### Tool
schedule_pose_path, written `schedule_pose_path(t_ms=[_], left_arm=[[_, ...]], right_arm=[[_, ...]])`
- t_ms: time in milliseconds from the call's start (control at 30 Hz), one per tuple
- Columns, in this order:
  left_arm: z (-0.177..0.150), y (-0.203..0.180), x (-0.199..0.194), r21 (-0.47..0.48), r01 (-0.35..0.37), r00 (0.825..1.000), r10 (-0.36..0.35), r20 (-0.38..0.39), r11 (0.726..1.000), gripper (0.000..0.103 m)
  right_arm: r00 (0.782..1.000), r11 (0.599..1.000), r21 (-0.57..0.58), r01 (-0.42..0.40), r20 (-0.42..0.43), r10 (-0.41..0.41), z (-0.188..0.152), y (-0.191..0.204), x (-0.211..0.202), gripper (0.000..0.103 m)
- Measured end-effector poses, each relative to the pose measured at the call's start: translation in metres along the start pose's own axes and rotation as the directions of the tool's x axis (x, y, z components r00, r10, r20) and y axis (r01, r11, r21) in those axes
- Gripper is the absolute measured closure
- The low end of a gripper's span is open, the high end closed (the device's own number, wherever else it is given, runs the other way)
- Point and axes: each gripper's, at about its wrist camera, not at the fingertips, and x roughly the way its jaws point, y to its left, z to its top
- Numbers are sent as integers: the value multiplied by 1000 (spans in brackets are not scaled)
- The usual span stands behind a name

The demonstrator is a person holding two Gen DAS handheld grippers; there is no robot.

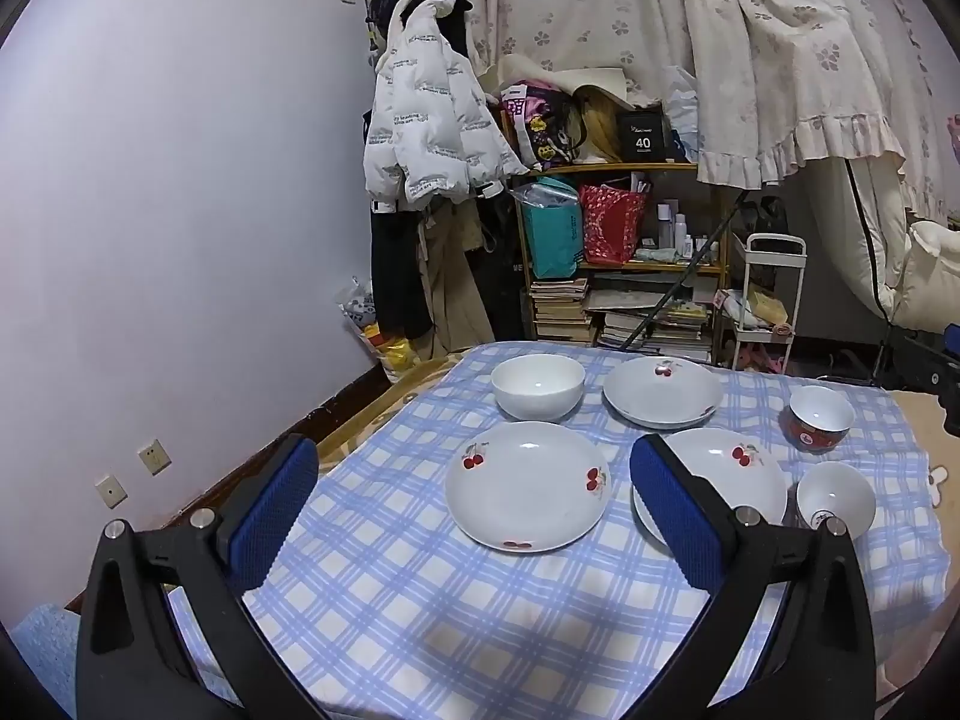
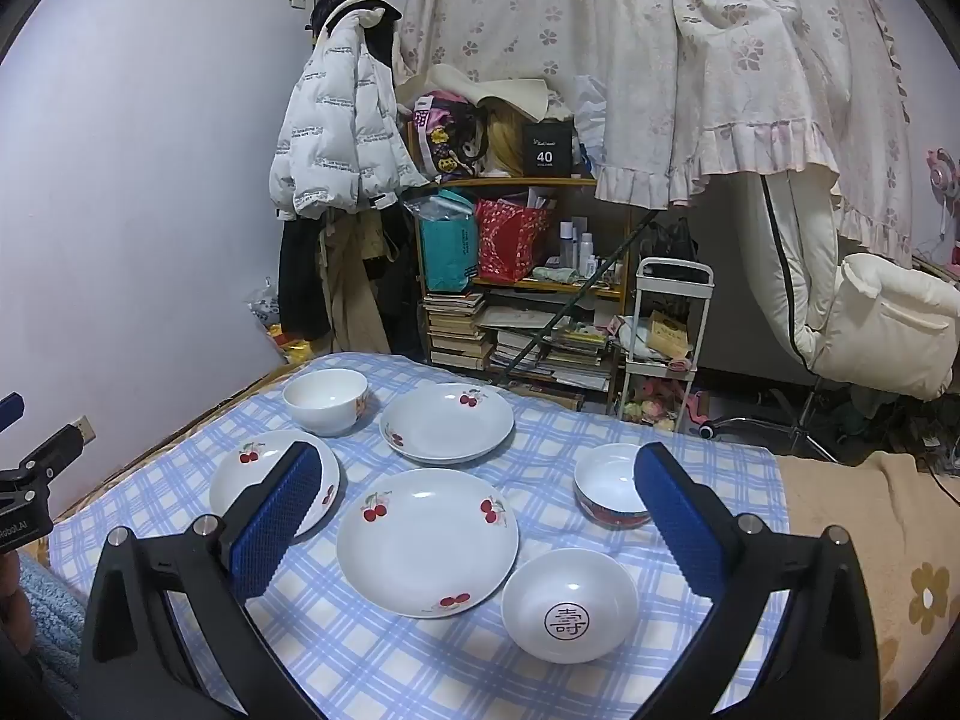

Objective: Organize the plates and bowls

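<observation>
Plates (image 2: 427,542) and bowls (image 2: 570,603) all upright, rims skyward, on checked cloth (image 2: 372,672)

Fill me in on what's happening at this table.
A person holds a gripper in each hand above a table with a blue checked cloth. Both the left gripper and the right gripper are open and hold nothing. Three cherry plates lie apart on the cloth: near left, middle and far. There are also a plain white bowl, a red-sided bowl and a white bowl with a round mark. Nothing is stacked yet.
</observation>
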Motion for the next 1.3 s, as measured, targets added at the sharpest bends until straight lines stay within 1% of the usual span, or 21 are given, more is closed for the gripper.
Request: schedule_pose_path(t_ms=[500,800,1300], left_arm=[[-2,-2,0,7,-1,1000,1,-1,1000,1],[-7,-5,0,46,-9,1000,9,5,999,1],[-9,-10,2,49,-10,1000,10,4,999,1]], right_arm=[[1000,1000,-1,1,-1,-1,0,0,-1,0],[1000,1000,-2,6,3,-6,0,0,-1,0],[1000,1000,-2,3,6,-3,0,0,0,0]])
